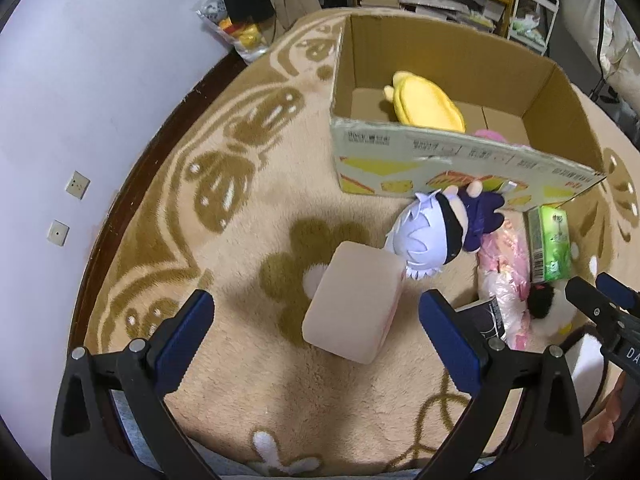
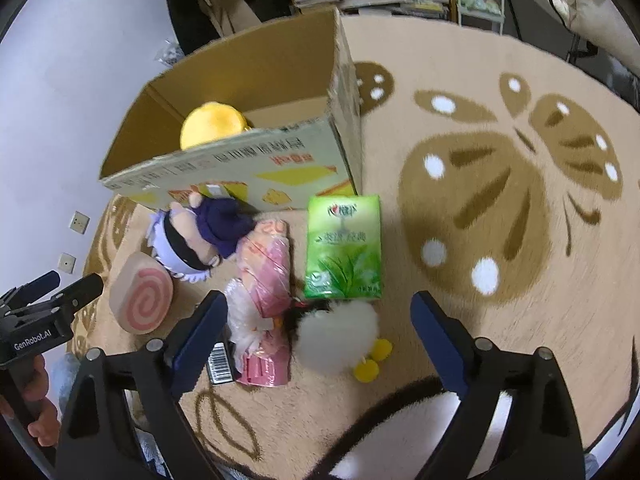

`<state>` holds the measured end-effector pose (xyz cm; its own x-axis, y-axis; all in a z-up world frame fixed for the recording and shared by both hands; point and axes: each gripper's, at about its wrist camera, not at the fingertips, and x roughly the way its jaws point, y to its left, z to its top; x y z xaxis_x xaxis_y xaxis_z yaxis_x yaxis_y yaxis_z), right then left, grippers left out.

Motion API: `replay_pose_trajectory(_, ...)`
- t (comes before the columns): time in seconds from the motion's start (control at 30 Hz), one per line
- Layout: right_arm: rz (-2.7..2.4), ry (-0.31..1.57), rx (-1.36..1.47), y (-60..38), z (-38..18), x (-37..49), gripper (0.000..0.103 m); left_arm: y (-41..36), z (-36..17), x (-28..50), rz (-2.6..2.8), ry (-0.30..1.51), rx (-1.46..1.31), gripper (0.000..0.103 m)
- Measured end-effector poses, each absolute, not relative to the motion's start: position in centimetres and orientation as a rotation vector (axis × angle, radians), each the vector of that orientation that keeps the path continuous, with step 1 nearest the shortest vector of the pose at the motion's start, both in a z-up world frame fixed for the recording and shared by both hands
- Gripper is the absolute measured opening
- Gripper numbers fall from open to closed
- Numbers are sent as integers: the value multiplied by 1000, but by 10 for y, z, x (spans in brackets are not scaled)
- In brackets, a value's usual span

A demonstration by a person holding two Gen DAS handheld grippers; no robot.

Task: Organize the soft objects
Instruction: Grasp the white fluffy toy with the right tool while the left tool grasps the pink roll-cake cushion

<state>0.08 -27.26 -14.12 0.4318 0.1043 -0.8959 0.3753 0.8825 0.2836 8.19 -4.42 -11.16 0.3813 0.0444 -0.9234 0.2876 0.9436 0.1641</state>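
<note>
Jaws are seen wide apart on both tongs, and nothing is held by either. Between the fingers of the left gripper point(image 1: 316, 332) the beige swirl-roll cushion point(image 1: 354, 300) is framed on the rug point(image 1: 240, 240), lying on its side and not yet touched; between those of the right gripper point(image 2: 320, 336) a white fluffy plush point(image 2: 338, 338) with yellow feet is lined up, also untouched. A clean pick is best made, it is judged, by bringing each pair of pads down squarely over the soft body and closing on the bulk, not on a loose edge, so that nothing is dragged across the pile. Just beyond the white plush, a pink crinkly wrapped item point(image 2: 266, 280) and a dark barcoded packet point(image 2: 220, 364) are pressed close at its left, and could be snagged by the left-hand finger. A green tissue pack point(image 2: 344, 248) is set just behind. A doll with pale lilac hair point(image 1: 424, 240) is propped against the front wall of the cardboard box point(image 1: 440, 160), touching the cushion's far corner. Inside the box a yellow plush point(image 1: 428, 106) is already lodged, with something pink beside it. The front wall must be cleared on any lift toward the box.
</note>
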Motion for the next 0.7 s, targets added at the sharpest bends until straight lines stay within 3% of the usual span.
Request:
replay_pose_trajectory(0.33,-177,1241,516,-276,-168,10,92,-53,-133,92,-147,1223,334,101)
replay_pose_trajectory(0.43,-183,1272,521,-275,-176,13,80,-54,-141,94,-143,1248,342,101)
replay_pose_trajectory(0.57,-201,1301,544,-279,-184,12,78,-57,-149,96,-141,1270,365,101)
replay_pose_trajectory(0.63,-209,1307,553,-282,-187,11,68,-59,-151,95,-139,1273,380,101)
replay_pose_trajectory(0.7,-202,1314,574,-284,-190,10,68,-60,-154,96,-139,1280,392,101)
